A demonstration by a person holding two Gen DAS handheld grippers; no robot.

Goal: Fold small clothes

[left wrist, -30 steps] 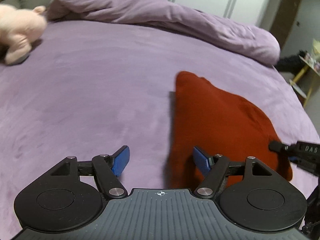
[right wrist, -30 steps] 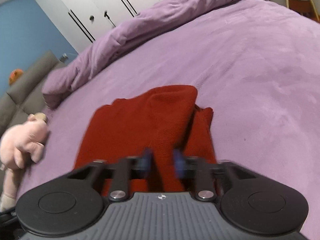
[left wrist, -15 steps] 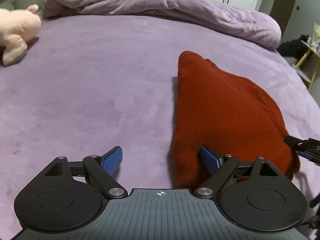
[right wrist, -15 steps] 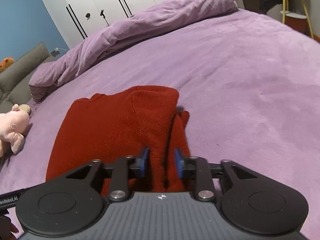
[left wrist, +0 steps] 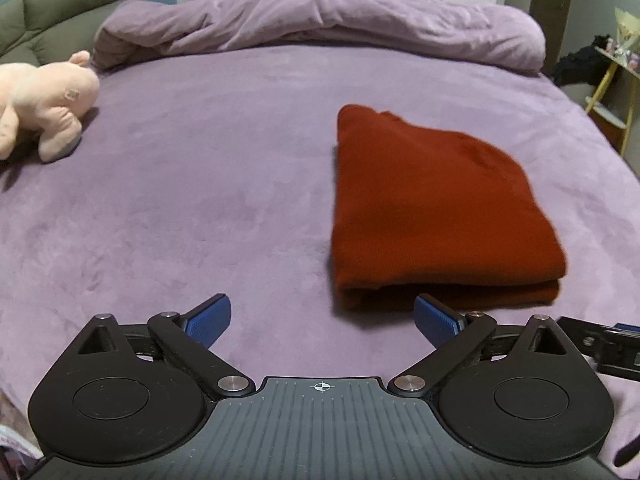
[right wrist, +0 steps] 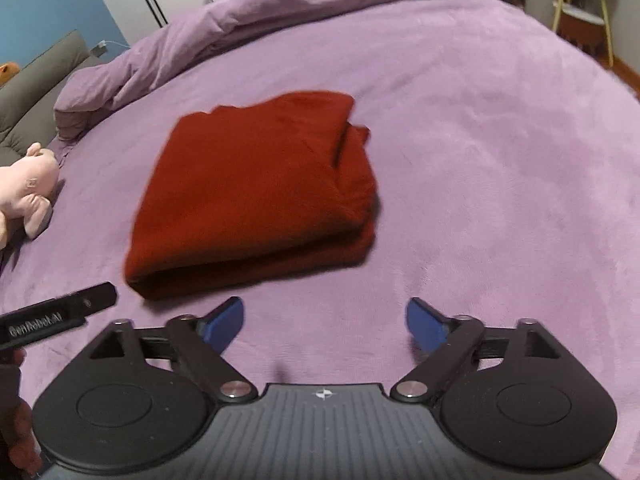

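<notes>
A rust-red knit garment lies folded in a thick rectangle on the purple bed. It also shows in the right wrist view, its folded edge facing me. My left gripper is open and empty, just short of the garment's near edge, its right fingertip close to the fold. My right gripper is open and empty, a little in front of the garment and to its right. Neither gripper touches the cloth.
A pink plush toy lies at the bed's left. A rumpled purple duvet runs along the far side. A grey sofa is behind left, a yellow side table to the right.
My right gripper opened and let go of the garment, then drew back. My left gripper also drew back from the cloth. The garment now lies flat and folded.
</notes>
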